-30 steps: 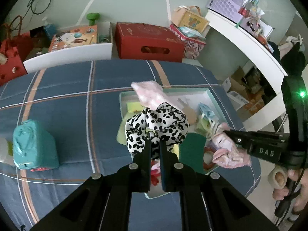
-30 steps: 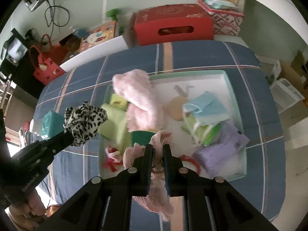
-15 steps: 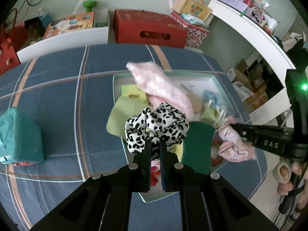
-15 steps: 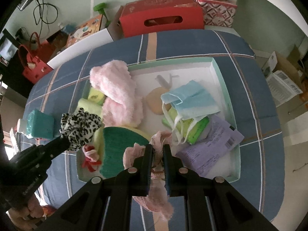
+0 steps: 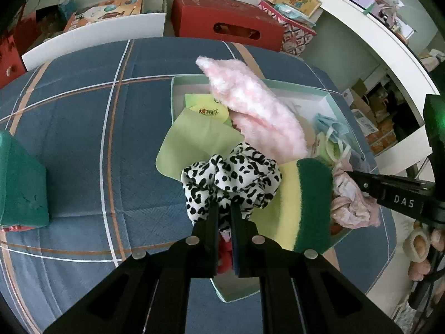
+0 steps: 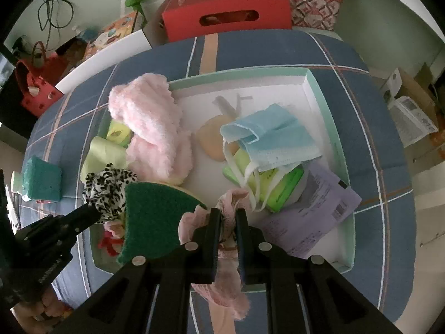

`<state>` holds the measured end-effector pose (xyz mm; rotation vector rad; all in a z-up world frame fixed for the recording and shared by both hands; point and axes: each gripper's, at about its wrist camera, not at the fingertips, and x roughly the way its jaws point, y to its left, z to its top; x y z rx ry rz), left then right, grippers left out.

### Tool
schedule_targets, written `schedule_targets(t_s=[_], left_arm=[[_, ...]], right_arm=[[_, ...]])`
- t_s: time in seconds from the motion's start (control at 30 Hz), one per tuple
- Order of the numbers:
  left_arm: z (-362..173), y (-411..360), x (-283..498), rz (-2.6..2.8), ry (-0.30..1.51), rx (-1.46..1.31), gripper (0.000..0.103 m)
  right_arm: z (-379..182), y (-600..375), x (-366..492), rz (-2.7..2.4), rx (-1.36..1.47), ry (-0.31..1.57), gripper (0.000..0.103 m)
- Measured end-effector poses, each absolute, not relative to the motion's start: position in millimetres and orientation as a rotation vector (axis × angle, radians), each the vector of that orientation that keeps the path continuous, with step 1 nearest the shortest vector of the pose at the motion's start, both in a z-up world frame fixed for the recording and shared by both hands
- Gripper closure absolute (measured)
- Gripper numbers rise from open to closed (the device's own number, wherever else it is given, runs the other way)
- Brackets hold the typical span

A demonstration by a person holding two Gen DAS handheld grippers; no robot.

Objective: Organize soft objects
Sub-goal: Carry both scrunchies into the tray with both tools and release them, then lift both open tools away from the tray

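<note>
Two scrunchies held, both carried nearer over the pale green tray (image 6: 319,94).
My left gripper (image 5: 222,208) clamps the leopard-print fabric scrunchie (image 5: 230,178), my right gripper (image 6: 227,217) the pink one (image 6: 194,220); drop-off looks close.

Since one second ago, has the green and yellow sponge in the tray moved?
Yes. The green and yellow sponge now stands tilted up at the mint tray's near-left corner, higher against the rim.

1. A red item (image 5: 224,253) hides behind the left gripper (image 5: 222,208); what it is cannot be told
2. The teal block (image 5: 20,186) is cut off by the picture's left edge
3. The sponge (image 6: 151,220) covers the tray (image 6: 319,83) floor beneath
</note>
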<state>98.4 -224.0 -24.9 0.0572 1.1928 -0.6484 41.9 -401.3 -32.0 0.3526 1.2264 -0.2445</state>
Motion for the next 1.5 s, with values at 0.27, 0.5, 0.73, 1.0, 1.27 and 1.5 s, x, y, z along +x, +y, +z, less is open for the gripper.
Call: schedule_targets(t_s=[0.27,0.5,0.73,1.0,1.27,1.5], left_arm=[[-20.2,-220.8,100.4,-0.663,1.213,0.021,0.083],[-3.7,-215.3,95.2,-0.666,1.176,0.025,0.063],[5.0,-205.4,99.5,-0.587,1.147,0.041,0.058],[-0.4,-188.0,103.4,-0.503,1.141,0.065,0.029],[1.5,-172.6,100.4,-0.396,1.073,0.115,0.011],[7.0,-154.9,92.4,-0.366,1.032,0.116,0.011]], right_arm=[[-29.7,-402.8,43.0,-0.256,0.354,1.223,0.088],[-23.0,-401.8,41.8,-0.263,0.346,1.219,0.083],[-12.0,-396.2,40.4,-0.259,0.337,1.198,0.054],[-5.1,-380.0,42.5,-0.218,0.284,1.167,0.017],[1.8,-356.8,39.3,-0.191,0.255,1.12,0.0],[7.3,-326.9,26.1,-0.161,0.255,1.074,0.0]])
